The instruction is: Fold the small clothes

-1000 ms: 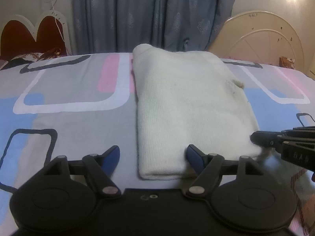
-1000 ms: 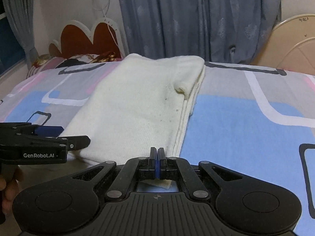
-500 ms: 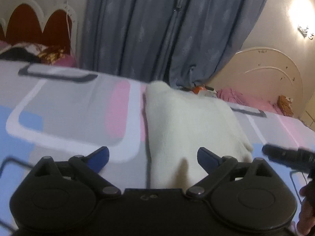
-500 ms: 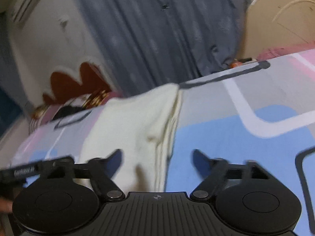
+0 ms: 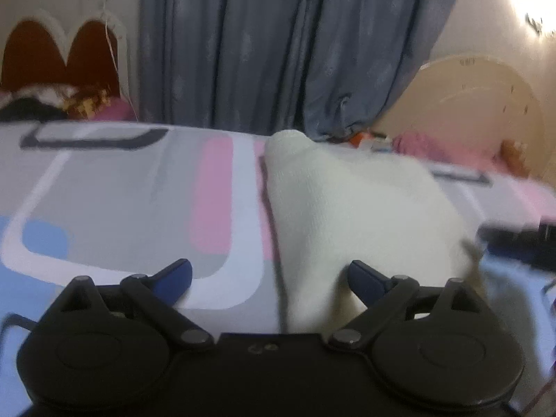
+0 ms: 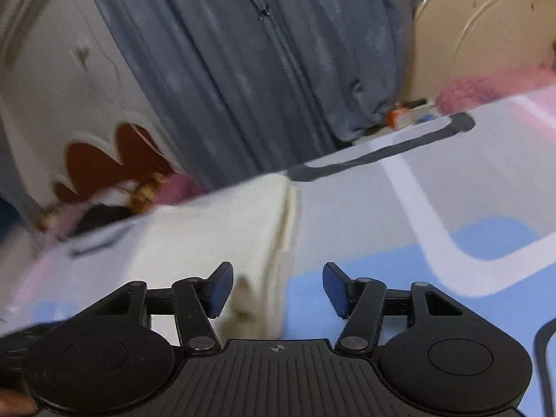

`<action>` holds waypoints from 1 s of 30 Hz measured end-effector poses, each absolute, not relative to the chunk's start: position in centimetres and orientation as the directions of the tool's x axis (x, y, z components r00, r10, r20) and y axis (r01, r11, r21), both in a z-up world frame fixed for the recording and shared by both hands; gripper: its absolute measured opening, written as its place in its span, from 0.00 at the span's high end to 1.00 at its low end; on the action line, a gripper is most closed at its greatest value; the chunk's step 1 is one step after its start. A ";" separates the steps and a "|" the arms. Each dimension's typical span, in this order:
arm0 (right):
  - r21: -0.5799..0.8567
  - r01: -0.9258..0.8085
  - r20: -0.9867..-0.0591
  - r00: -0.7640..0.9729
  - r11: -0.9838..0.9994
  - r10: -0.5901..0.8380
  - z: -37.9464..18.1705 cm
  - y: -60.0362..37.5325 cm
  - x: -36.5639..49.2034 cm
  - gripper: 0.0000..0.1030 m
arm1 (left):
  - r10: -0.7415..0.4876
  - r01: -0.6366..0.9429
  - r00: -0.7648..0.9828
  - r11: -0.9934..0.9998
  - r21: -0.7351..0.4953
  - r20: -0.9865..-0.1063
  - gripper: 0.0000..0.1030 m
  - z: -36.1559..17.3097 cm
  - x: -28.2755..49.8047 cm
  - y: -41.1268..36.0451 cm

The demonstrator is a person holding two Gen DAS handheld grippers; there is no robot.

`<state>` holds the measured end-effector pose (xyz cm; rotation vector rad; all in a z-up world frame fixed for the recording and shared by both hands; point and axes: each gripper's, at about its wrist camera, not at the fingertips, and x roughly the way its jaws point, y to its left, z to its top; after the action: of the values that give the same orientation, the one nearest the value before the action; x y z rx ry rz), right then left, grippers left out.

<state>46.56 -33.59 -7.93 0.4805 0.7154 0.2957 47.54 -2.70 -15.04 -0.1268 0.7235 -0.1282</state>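
Note:
A cream knitted garment [image 5: 347, 208] lies folded into a long rectangle on the patterned bed sheet [image 5: 114, 201]. My left gripper [image 5: 269, 276] is open wide above the garment's near left edge, and nothing is held between its blue pads [image 5: 173, 274]. In the right wrist view the same garment [image 6: 222, 232] runs away from me. My right gripper [image 6: 278, 288] hovers over its near right edge with the jaws apart and closing, the pads pressing on nothing. The right gripper [image 5: 514, 239] also shows as a dark blur at the right of the left wrist view.
A grey-blue curtain [image 5: 278, 45] hangs behind the bed. A red and white scalloped headboard [image 5: 59, 52] with pillows stands at the far left, a cream round one [image 5: 486, 104] at the far right. Small items and pink cloth [image 6: 410, 114] lie past the bed's far edge.
The right gripper was shut on the garment's near corner and has let go. Both grippers have drawn back and tipped up; the right one has rolled. The left jaws stand wider.

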 end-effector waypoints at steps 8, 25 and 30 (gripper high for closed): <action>0.646 -0.096 -0.547 0.633 0.757 0.548 -12.1 -33.7 47.9 0.44 | -0.339 0.029 0.671 0.901 -0.433 -0.660 0.06 -17.2 50.0 0.3; 0.476 -0.202 -0.594 0.644 0.856 0.482 -9.8 -30.4 48.5 0.74 | -0.135 0.183 0.694 0.983 -0.008 -0.707 0.65 -12.6 50.5 -9.2; 0.453 -0.236 -0.540 0.695 0.860 0.475 -8.3 -30.7 45.0 0.74 | -0.118 0.210 0.722 0.976 0.053 -0.682 0.65 -12.5 48.1 -10.7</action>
<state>45.02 -30.70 -8.34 0.3667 0.6973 0.4069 48.15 -10.74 -12.49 0.1293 0.7430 -0.1817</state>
